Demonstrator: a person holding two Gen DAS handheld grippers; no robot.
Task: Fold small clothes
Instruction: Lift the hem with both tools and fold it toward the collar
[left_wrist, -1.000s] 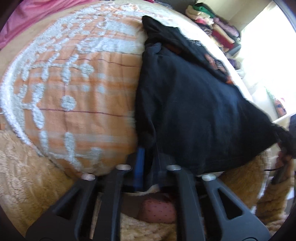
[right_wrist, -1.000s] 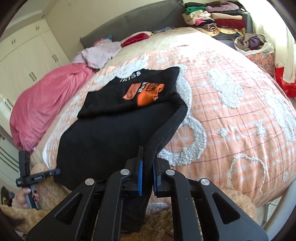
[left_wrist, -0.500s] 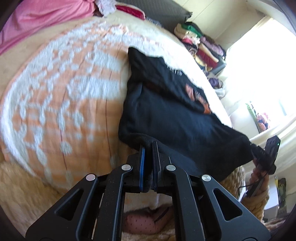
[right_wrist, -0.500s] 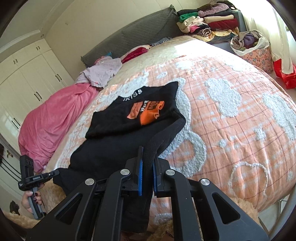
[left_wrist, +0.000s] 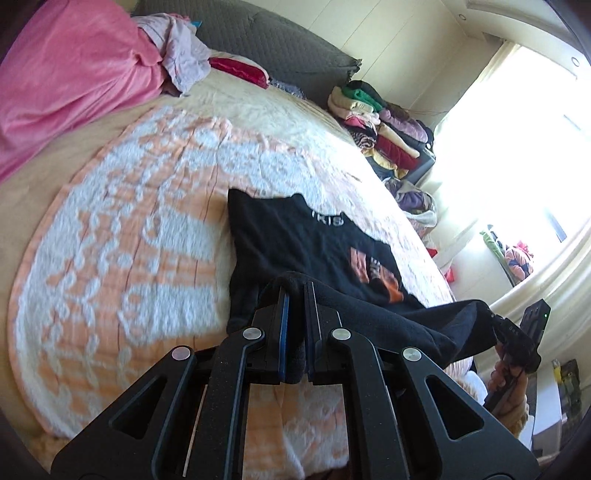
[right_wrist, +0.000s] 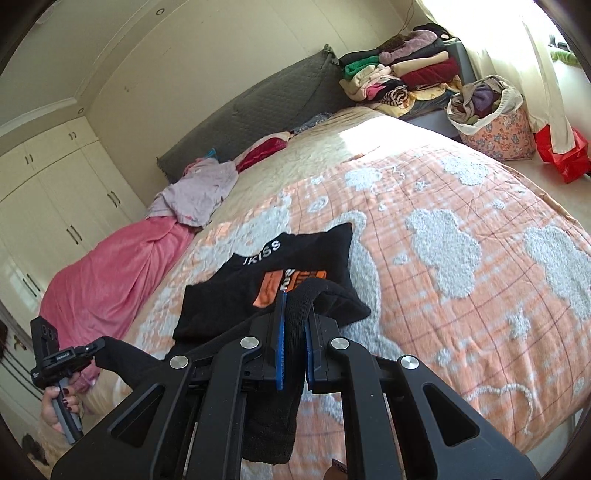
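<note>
Lifting is the change over the last second: in the left wrist view the near hem of the black T-shirt (left_wrist: 317, 251), which earlier sagged low against the bed's edge, now rides well clear of the orange-and-white quilt (left_wrist: 122, 258). The left gripper (left_wrist: 294, 295) is fully closed, its blue pads pinching a bunched corner of that hem. From there the cloth stretches taut toward four o'clock, where the right gripper (left_wrist: 517, 336) holds the other corner in a hand. The shirt's printed upper half lies flat on the quilt at twelve o'clock from the claw, with the pink blanket (left_wrist: 74, 74) at ten o'clock.

In the right wrist view the right gripper (right_wrist: 293, 306) is likewise clamped shut on a thick fold of black fabric, part of which hangs below the pads. The orange print sits just beyond at twelve o'clock; the left gripper (right_wrist: 88, 349) appears at eight o'clock, though whether cloth reaches its tips is hard to make out there. Compared with before, more room and less shirt fill both views, so the hem is probably being carried forward for a bottom-to-top fold.
</note>
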